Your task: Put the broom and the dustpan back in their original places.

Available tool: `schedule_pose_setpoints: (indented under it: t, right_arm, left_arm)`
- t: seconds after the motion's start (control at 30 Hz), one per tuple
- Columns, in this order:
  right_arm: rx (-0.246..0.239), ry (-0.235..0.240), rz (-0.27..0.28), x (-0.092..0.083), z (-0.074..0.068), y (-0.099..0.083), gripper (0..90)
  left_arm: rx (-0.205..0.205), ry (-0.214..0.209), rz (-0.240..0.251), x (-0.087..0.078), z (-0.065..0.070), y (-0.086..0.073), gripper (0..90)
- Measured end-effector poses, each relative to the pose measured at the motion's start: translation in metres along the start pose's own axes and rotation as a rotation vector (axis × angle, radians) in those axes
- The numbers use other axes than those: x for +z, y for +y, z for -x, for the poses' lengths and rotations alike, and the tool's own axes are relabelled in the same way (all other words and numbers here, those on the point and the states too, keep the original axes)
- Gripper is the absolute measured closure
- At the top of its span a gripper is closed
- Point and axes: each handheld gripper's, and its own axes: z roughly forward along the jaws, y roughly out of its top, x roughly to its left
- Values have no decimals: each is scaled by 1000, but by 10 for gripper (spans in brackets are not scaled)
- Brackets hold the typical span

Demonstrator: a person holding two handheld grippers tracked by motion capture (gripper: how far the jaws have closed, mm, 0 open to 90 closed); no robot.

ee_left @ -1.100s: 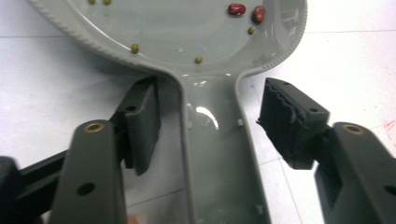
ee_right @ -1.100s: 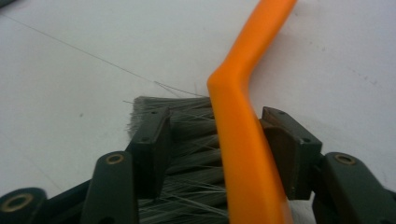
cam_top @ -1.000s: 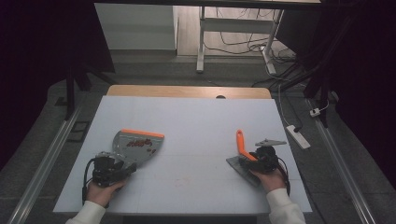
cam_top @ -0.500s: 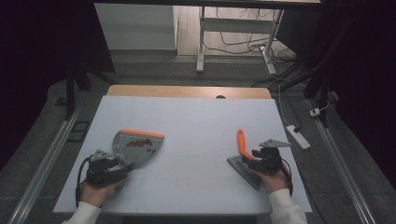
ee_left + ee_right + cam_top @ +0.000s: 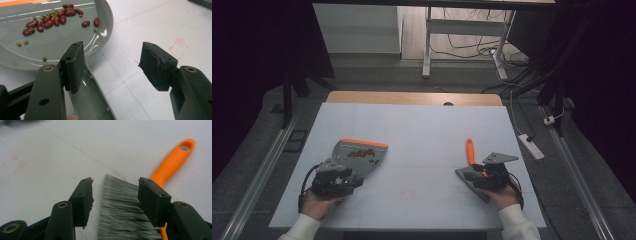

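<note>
Left tool (image 5: pixel 110 65) stands open, its jaws astride the grey dustpan (image 5: pixel 50 47) handle, not clamped. Right tool (image 5: pixel 113 200) is open too, over the brush (image 5: pixel 125 212) bristles. We judge the pan light, stiff and slick; beans (image 5: pixel 50 21) would roll, so hold the handle level. Bristles yield: better to grip the orange handle (image 5: pixel 172 162). Beyond lie the white surface (image 5: pixel 422 135), floor cables (image 5: pixel 472 50) and a dark room.

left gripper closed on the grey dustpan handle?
No. In the left gripper view the left gripper stands open, black jaws wide apart, with the grey plastic dustpan's handle lying between them ungripped.
</note>
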Motion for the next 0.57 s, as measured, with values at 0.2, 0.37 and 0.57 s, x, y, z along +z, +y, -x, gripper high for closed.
schedule_pose_setpoints:
  t: [0.2,0.37,0.57]
  right_arm:
    - [-80,29,-9,5,-11,0,458]
    - [-96,35,-4,5,-13,0,458]
    - [-92,30,3,3,-11,-1,458]
  left_arm:
    - [11,-33,-25,6,-1,4,373]
    - [13,-39,-26,7,-1,4,373]
    - [15,-50,-29,8,0,4,372]
